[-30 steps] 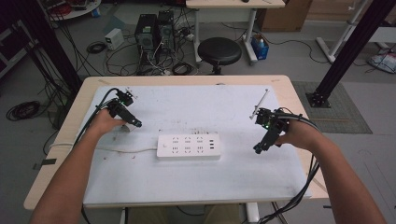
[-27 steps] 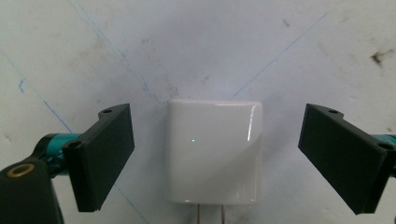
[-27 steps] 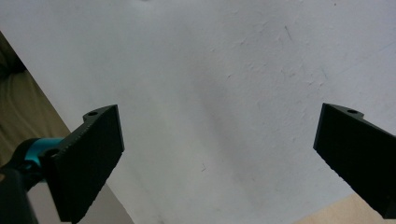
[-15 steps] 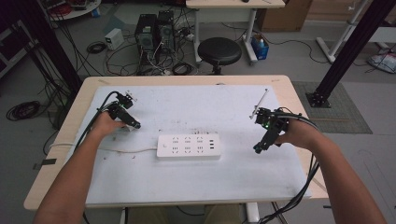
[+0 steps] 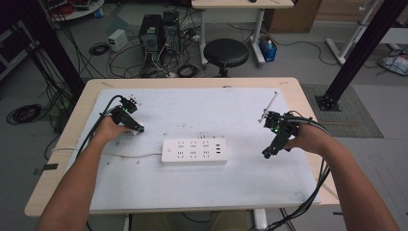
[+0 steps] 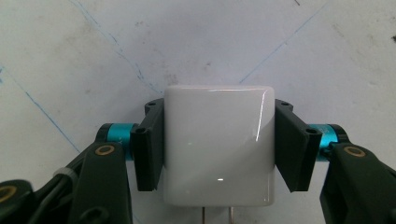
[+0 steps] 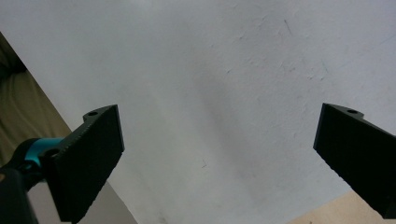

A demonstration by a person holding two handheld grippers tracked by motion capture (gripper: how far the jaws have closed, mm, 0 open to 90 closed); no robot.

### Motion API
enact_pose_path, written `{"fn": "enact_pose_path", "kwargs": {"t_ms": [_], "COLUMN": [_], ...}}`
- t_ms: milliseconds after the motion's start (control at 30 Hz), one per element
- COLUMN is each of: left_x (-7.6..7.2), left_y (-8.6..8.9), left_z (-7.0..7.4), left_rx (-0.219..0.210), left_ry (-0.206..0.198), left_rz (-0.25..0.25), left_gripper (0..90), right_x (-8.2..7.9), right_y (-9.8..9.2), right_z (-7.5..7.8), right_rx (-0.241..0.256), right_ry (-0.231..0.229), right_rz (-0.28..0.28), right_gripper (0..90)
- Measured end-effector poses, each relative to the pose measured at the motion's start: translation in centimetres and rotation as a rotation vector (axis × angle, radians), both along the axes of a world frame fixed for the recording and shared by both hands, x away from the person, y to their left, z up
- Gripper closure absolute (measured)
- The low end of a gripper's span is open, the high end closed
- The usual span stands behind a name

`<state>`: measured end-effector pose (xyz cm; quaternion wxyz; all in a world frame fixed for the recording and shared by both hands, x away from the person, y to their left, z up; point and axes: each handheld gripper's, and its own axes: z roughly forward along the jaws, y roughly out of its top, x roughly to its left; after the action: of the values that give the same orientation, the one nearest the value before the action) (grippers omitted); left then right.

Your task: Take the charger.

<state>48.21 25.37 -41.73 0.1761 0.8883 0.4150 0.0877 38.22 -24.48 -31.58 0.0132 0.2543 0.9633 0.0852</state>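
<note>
Left gripper (image 6: 218,154) clamps a white plug adapter (image 6: 218,147) between its jaws above the tabletop (image 5: 202,192); right gripper (image 7: 219,154) hovers wide open, holding nothing.

I see almost no change. My left claw (image 5: 137,129) slides just a tiny bit toward me and toward the power strip (image 5: 194,150), with the white plug (image 6: 218,145) pinched in it.
</note>
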Motion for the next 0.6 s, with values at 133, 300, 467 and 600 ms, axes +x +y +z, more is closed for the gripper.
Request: {"fn": "enact_pose_path", "kwargs": {"t_ms": [133, 300, 467, 600], "left_x": [-0.3, -1.2, -2.7, -4.1], "left_y": [-0.1, -0.1, -0.2, -0.7], "left_z": [0.4, 1.8, 4.0, 5.5], "left_rx": [0.0, -0.025, -0.064, -0.067], "left_ry": [-0.002, -0.034, -0.074, -0.098], "left_rz": [-0.009, -0.027, -0.073, -0.11], "left_gripper": [42.5, 42.5, 42.5, 42.5], "right_x": [0.0, 0.0, 0.0, -0.2], "right_y": [0.1, 0.1, 0.1, 0.3], "right_z": [0.0, 0.0, 0.1, 0.0], "right_rx": [0.004, 0.007, 0.017, 0.028], "right_ry": [-0.001, -0.001, -0.01, -0.018], "right_rz": [-0.002, -0.006, -0.011, -0.015], "right_gripper": [1.0, 1.0, 1.0, 1.0]}}
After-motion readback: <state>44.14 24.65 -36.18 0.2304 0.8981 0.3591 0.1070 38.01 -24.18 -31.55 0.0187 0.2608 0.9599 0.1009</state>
